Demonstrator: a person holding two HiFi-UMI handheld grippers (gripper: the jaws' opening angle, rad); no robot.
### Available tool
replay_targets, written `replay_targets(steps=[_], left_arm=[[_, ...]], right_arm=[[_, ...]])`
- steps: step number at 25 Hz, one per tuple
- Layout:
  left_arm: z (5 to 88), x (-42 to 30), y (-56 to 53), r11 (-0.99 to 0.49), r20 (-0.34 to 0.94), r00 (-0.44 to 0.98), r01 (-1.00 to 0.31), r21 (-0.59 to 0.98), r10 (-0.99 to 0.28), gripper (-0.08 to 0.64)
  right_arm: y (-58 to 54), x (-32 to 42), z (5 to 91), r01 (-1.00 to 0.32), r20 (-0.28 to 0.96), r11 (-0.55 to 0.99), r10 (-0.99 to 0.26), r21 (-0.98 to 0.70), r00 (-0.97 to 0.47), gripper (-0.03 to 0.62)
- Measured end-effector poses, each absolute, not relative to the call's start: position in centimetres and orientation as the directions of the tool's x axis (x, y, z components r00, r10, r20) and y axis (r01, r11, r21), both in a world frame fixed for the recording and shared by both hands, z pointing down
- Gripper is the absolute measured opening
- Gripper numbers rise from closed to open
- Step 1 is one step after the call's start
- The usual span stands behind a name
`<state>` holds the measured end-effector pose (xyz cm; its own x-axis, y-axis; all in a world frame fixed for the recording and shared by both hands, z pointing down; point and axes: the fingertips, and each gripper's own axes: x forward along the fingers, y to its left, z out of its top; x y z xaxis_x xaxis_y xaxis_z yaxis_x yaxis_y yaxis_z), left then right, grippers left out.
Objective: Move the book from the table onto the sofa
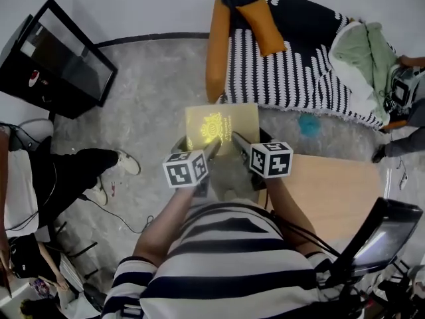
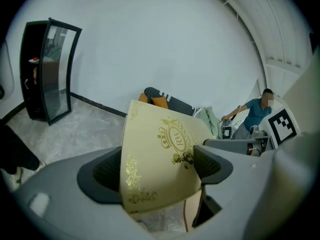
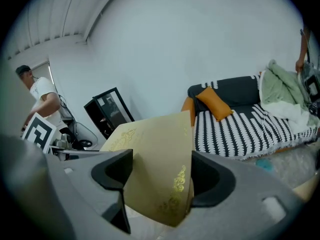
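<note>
A pale gold book [image 1: 221, 128] with a shiny crest is held flat in the air over the grey floor, between the wooden table [image 1: 332, 191] and the sofa [image 1: 292, 65]. My left gripper [image 1: 211, 148] is shut on its near left edge and my right gripper [image 1: 238, 141] on its near right edge. In the left gripper view the book [image 2: 150, 149] fills the gap between the jaws of the left gripper [image 2: 160, 169]. In the right gripper view the book [image 3: 155, 159] is clamped the same way in the right gripper [image 3: 162, 176], with the sofa [image 3: 250, 126] beyond.
The sofa carries a black-and-white striped throw, an orange cushion [image 1: 262, 25] and a green blanket [image 1: 365, 55]. A black glass cabinet [image 1: 60, 62] stands at the far left. A seated person's legs [image 1: 80, 168] stretch over the floor on the left. Another person [image 1: 405, 98] is by the sofa's right end.
</note>
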<state>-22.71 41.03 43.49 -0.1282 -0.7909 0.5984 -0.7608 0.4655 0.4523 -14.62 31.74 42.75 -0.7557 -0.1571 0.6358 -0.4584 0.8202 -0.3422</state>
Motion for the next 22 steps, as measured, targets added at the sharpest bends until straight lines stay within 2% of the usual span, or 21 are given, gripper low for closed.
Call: replay_targets(steps=[13,22], left_arm=[[43.9,-31.6,37.3,0.374,0.610,-0.015,-0.801,0.467,-0.792,0.448],[44.1,-32.4,33.6,0.264,0.602,0.086,-0.843,0.468,-0.794,0.445]], right_arm=[[29.2,-22.3,43.2,-0.572,0.654,0.743,-0.245,-0.348,-0.716,0.350],[26.7,-22.0,43.5,-0.667,0.663,0.661,-0.333,-0.343,-0.671,0.348]])
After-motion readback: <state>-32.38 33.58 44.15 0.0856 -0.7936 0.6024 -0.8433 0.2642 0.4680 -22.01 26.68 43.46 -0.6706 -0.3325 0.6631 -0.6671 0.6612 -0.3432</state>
